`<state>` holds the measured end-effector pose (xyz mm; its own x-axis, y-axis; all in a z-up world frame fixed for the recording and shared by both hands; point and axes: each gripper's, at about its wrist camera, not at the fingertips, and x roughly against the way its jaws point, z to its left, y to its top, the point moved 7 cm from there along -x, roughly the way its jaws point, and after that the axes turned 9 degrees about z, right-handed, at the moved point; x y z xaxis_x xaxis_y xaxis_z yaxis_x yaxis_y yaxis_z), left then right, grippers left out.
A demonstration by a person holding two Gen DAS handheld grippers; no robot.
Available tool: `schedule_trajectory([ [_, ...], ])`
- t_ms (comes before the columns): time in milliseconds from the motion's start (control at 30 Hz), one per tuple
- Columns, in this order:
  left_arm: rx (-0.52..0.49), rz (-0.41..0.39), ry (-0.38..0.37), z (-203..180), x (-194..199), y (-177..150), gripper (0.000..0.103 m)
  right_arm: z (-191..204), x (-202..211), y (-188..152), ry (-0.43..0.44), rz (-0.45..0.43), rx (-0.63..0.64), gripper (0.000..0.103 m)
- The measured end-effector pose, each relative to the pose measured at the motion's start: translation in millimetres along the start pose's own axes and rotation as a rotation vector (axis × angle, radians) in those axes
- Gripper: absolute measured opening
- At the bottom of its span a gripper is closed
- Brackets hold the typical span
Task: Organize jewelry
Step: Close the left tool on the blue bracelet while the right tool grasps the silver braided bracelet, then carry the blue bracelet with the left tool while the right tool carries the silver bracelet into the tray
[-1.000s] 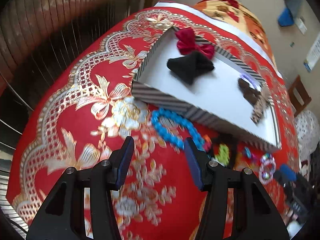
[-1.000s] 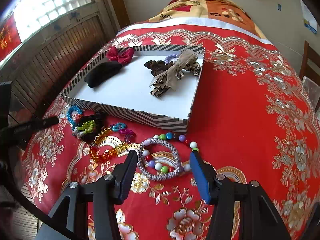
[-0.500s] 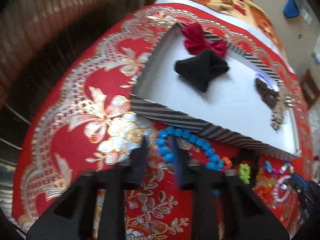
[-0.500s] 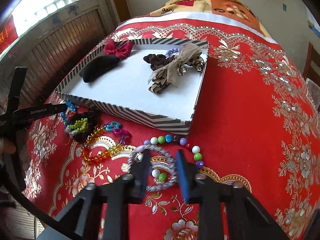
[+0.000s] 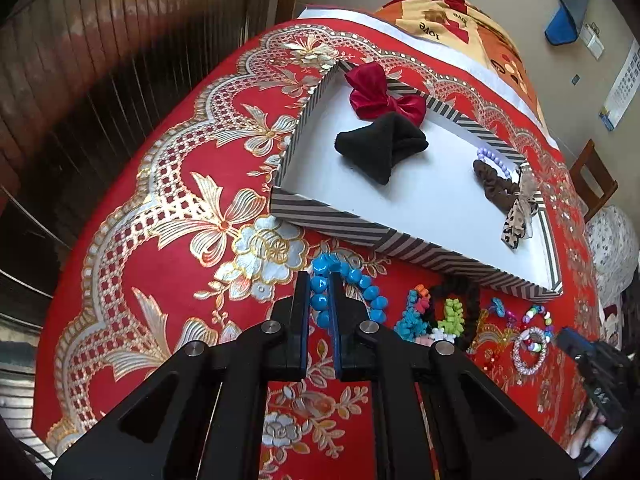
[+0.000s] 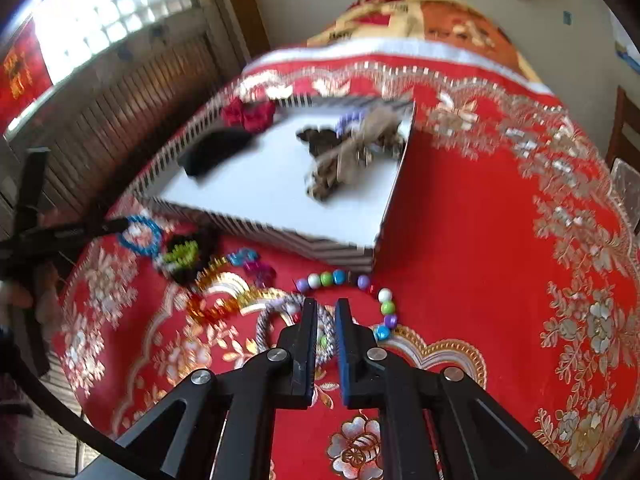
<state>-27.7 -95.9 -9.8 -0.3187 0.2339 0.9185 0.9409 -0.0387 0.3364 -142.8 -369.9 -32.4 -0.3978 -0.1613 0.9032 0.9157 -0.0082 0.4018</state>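
My left gripper (image 5: 319,280) is shut on the blue bead bracelet (image 5: 362,280), which lies on the red tablecloth just in front of the striped box (image 5: 360,236). My right gripper (image 6: 326,307) is shut on the silver braided bracelet (image 6: 266,320), and a multicolour bead string (image 6: 386,307) curves around it. The box (image 6: 280,236) has a white floor. On it lie a red bow (image 5: 380,96), a black fabric piece (image 5: 380,144), a brown scrunchie (image 5: 496,184), a purple bead bracelet (image 5: 492,158) and a leopard-print bow (image 5: 516,220).
More loose pieces lie between the two grippers: a black scrunchie with green beads (image 5: 454,312), an amber bead strand (image 6: 224,304) and pink and blue links (image 6: 252,262). The table edge drops away at the left towards a wooden slatted wall (image 5: 100,60). A chair (image 5: 592,184) stands at the right.
Both grippers have gone from open to shut. The left moved forward and closed on the blue bracelet; the right closed on the silver bracelet where it lay.
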Motion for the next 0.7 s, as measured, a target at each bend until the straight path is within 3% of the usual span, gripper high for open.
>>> schedule_trajectory([
  [233,-0.009,-0.026,-0.009,1.2,20.3,-5.0,0.007,3.2,-26.0,-0.5,-0.042,0.066,0.084,0.013],
  [467,-0.024,-0.041,-0.008,-3.3,36.0,-5.5,0.007,2.4,-28.8,-3.3,0.061,0.093,0.065,0.013],
  [600,-0.041,-0.047,-0.006,-8.0,42.7,-7.8,0.007,2.7,-28.2,-5.1,0.078,0.101,0.066,0.013],
  [700,-0.047,-0.05,-0.011,-11.5,47.5,-9.0,0.007,0.6,-20.9,-6.1,0.094,0.073,0.035,0.007],
])
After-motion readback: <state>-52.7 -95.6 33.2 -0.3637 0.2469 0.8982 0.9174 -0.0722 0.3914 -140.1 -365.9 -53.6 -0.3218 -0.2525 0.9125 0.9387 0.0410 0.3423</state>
